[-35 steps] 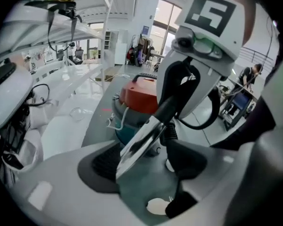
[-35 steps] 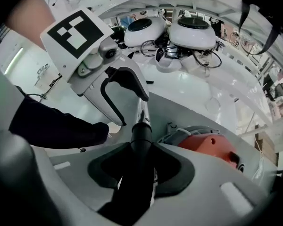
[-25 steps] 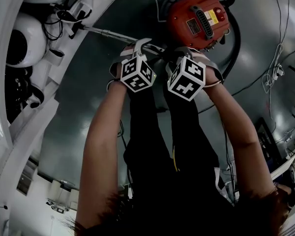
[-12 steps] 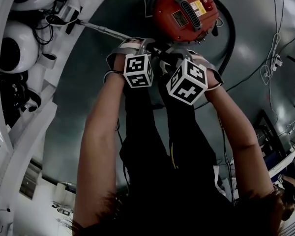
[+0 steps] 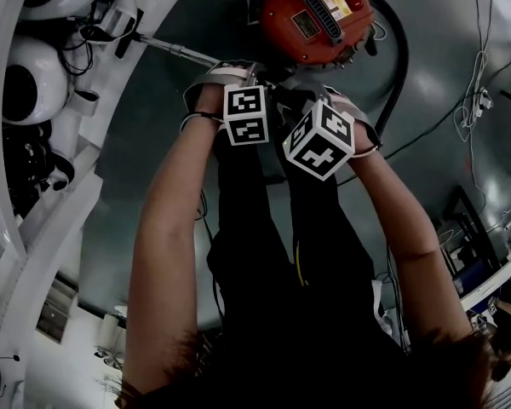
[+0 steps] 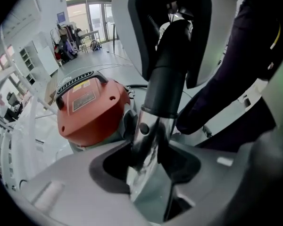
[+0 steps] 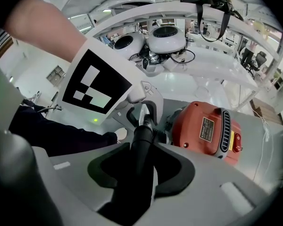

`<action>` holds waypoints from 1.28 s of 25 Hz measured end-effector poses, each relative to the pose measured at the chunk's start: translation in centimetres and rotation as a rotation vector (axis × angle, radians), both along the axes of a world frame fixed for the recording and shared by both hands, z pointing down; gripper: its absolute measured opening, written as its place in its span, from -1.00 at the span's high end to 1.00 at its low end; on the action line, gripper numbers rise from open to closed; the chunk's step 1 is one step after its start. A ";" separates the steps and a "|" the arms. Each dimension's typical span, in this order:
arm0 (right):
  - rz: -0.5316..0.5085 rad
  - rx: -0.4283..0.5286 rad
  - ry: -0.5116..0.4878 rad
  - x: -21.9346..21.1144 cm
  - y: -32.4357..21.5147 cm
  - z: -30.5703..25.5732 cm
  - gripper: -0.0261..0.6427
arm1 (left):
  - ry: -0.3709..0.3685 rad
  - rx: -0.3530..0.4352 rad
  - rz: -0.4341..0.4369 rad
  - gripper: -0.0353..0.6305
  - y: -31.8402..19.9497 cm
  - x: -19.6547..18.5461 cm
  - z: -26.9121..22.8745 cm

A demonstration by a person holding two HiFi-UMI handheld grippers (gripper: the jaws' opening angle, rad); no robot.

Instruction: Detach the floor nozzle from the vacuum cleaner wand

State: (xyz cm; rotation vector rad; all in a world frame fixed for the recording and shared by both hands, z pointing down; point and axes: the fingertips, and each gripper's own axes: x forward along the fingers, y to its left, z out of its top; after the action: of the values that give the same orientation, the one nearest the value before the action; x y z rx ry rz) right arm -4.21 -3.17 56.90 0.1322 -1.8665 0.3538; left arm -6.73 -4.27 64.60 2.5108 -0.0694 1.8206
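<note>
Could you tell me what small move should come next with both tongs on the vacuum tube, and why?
Probably pull the tongs apart along the chrome wand. The left tongs have just been closing on it, the right tongs grip the black cuff, and the joint lies between them.

Robotics lab hall: white domed machines [image 7: 166,37], curved white frame [image 7: 151,12], loose floor cables [image 5: 479,102].

red vacuum body [image 5: 317,14] blocks ahead, black hose [image 5: 404,58] curves down the right, white curved frame [image 5: 43,220] walls the left; grey floor [image 5: 153,118] between lies open.
</note>
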 end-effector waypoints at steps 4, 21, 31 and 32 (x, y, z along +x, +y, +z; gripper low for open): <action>-0.018 -0.005 -0.010 0.6 0.0 -0.3 0.46 | -0.014 -0.006 -0.006 0.34 0.1 0.5 -0.4; 0.017 0.010 -0.019 1.8 0.3 -0.8 0.47 | 0.008 -0.050 -0.028 0.32 0.6 1.5 -0.6; 0.035 0.010 -0.017 2.4 0.0 -0.9 0.47 | 0.079 -0.065 -0.007 0.32 0.4 2.2 -0.7; 0.039 0.013 -0.016 2.5 -0.1 -0.9 0.47 | 0.084 -0.064 -0.005 0.32 0.2 2.3 -0.7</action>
State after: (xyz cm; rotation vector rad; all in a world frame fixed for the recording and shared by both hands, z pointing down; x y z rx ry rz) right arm -1.74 -3.26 56.01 0.1754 -1.8838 0.3711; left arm -4.46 -4.05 63.89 2.5371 -0.0138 1.6844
